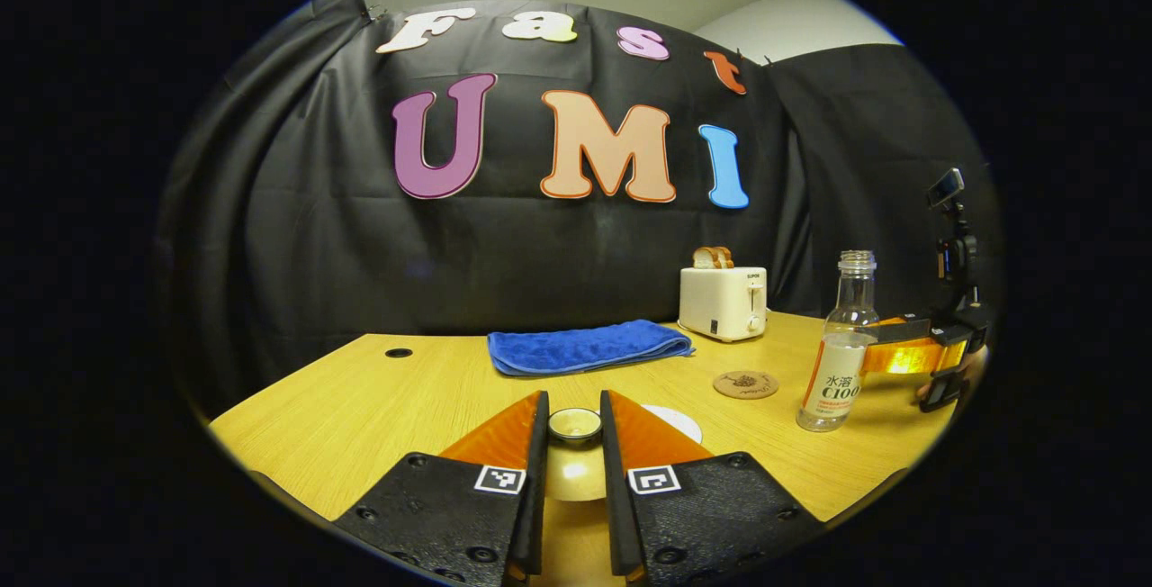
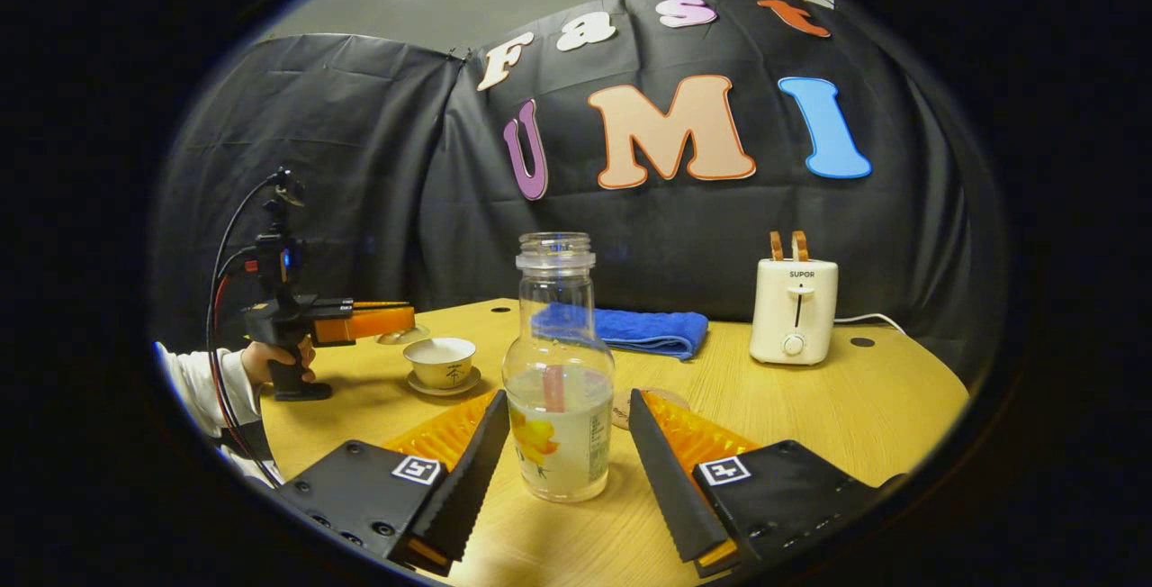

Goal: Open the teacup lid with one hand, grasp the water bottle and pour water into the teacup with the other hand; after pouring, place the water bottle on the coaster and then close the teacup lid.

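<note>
Closest to the lens in the left gripper view, my left claw (image 1: 574, 398) is drawn narrow, its two fingers pressing either side of the knob of the teacup lid (image 1: 574, 425). The right gripper view shows that claw from the side, a hand (image 2: 270, 357) on its handle, holding the lid up in the air. The lid hangs just left of the teacup (image 2: 439, 360), which stands uncovered on its saucer on the wooden table (image 2: 846, 407).

Moving right, my right claw (image 2: 569, 398) is spread wide with the water bottle (image 2: 555, 326) upright between its fingers. A gap shows on each side, so nothing is gripped yet. The bottle's long axis is vertical, its mouth has no cap, and liquid fills roughly the lower third. This claw is much the nearer to the bottle and, I judge, need only close. The cup then lies to the left for pouring.

Farther right in the left gripper view, the coaster (image 1: 745, 383) lies flat just left of the bottle. From the right gripper view the bottle hides most of it. How full the cup is, I cannot tell.
</note>
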The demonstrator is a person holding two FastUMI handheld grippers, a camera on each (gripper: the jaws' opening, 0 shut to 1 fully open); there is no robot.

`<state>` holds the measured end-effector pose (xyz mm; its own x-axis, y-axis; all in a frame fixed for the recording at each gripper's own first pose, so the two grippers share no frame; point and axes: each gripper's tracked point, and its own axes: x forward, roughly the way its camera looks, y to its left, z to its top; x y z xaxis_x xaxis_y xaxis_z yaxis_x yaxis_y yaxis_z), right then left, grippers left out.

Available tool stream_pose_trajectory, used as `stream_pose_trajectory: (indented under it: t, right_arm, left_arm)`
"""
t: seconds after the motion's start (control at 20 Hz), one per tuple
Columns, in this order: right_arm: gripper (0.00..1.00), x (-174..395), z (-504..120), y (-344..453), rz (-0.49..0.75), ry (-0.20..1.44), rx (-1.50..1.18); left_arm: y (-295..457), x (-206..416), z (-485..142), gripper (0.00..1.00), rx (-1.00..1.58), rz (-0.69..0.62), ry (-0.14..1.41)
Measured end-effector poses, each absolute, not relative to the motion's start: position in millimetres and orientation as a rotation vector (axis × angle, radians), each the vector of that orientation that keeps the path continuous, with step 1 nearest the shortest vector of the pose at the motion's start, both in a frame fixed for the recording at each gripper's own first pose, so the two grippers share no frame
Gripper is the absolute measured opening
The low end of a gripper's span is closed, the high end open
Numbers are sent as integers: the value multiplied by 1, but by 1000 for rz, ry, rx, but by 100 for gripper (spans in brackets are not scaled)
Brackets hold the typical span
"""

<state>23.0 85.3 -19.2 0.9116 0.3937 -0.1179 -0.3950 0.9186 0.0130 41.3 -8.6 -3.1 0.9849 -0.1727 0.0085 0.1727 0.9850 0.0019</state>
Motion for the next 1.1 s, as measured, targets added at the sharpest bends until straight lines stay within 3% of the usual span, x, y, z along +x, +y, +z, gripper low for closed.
stream_pose_trajectory:
  t: [0.15, 0.25, 0.55, 0.65, 1.1]
  right_arm:
    - [92, 32, -27, 94, 416, 157, -25]
    - [87, 38, -30, 98, 416, 178, -32]
    - [88, 51, -42, 104, 371, 228, -82]
    - [81, 52, -39, 104, 356, 221, -107]
    - [78, 54, -30, 111, 250, 273, -357]
  left_arm:
    - [2, 37, -3, 27, 1, -148, -11]
    - [9, 34, -3, 27, 1, -125, -13]
    - [25, 31, -4, 27, 1, -73, -10]
    - [30, 30, -4, 27, 2, -55, -10]
    - [38, 31, -3, 27, 2, -22, -7]
